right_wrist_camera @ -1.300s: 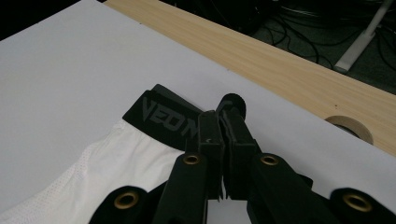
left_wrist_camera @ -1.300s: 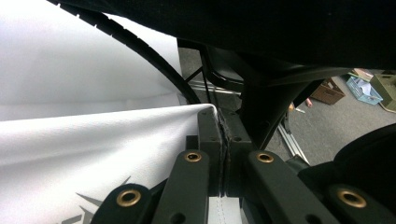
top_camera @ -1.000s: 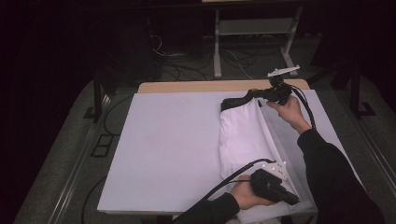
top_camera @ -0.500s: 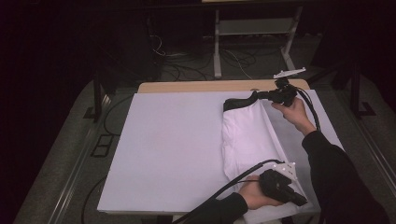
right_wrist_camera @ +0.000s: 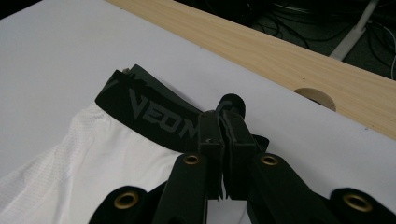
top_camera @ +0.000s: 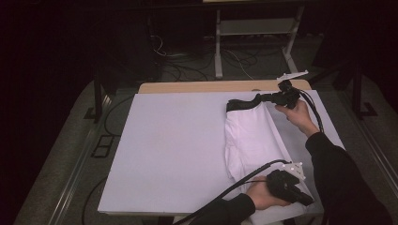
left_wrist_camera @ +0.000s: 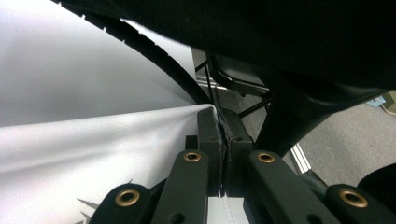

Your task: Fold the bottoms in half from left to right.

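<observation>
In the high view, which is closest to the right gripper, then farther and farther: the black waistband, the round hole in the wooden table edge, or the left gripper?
1. Black waistband: pinched in the right gripper.
2. Round hole: just behind, in the wooden table edge.
3. Left gripper: far off at the near edge, on the white shorts.

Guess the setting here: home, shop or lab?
Probably a lab or recording workspace: a table under a plain white cover, loose cables on the floor, a bare metal stand behind, dark surroundings, white shorts as the work piece.
</observation>
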Tool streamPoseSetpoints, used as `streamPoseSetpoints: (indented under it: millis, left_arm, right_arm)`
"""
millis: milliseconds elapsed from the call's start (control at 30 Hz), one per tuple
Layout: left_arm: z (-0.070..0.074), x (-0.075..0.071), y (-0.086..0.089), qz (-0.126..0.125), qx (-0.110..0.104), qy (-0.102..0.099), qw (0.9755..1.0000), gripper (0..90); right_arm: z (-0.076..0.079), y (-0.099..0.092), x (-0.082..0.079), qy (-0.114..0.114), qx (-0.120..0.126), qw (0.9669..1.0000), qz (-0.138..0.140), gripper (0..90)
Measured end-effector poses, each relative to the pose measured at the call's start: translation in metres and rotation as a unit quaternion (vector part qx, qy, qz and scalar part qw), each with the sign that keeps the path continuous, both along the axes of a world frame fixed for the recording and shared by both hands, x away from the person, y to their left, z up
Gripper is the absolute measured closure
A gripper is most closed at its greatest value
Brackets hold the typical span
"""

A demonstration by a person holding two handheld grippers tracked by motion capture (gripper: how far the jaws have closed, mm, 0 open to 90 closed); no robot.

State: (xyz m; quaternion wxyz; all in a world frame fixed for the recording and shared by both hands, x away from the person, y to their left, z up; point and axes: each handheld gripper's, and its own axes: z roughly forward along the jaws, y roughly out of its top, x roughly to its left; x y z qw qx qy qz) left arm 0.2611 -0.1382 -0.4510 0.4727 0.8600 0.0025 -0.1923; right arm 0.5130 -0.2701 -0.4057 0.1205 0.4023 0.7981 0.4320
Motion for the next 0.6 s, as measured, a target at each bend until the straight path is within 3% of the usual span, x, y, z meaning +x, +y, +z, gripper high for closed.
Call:
streamPoseSetpoints:
  millis: [100, 167, 200, 267, 333, 400, 600]
  left_arm:
    - [-0.001, 0.000, -0.002, 0.002, -0.001, 0.005, 1.0000, 86.5]
    - [-0.002, 0.001, -0.002, 0.003, -0.005, 0.013, 0.9999, 74.3]
    - [-0.001, 0.000, -0.003, 0.004, -0.008, 0.016, 0.9998, 71.8]
    - [0.000, -0.002, -0.003, 0.010, -0.011, 0.013, 0.9998, 61.5]
    - [0.003, -0.004, -0.002, 0.004, -0.016, 0.018, 0.9997, 58.4]
    - [0.005, -0.004, 0.000, 0.012, -0.015, 0.012, 0.9997, 48.7]
    - [0.011, 0.000, 0.010, 0.045, -0.030, 0.017, 0.9984, 33.3]
  right_arm:
    - [-0.001, 0.001, 0.001, 0.000, -0.001, 1.0000, 0.000, 85.5]
    - [-0.001, 0.001, 0.001, -0.003, -0.002, 1.0000, -0.002, 81.7]
    - [0.000, 0.001, 0.001, -0.003, 0.000, 1.0000, -0.008, 74.5]
    - [0.001, 0.001, -0.001, -0.001, 0.007, 0.9999, -0.011, 69.1]
    - [0.002, 0.002, -0.003, -0.001, 0.005, 0.9999, -0.012, 60.7]
    - [0.005, 0.003, -0.006, -0.002, 0.009, 0.9999, -0.010, 53.1]
    - [0.011, 0.002, -0.016, -0.004, 0.020, 0.9998, -0.003, 30.3]
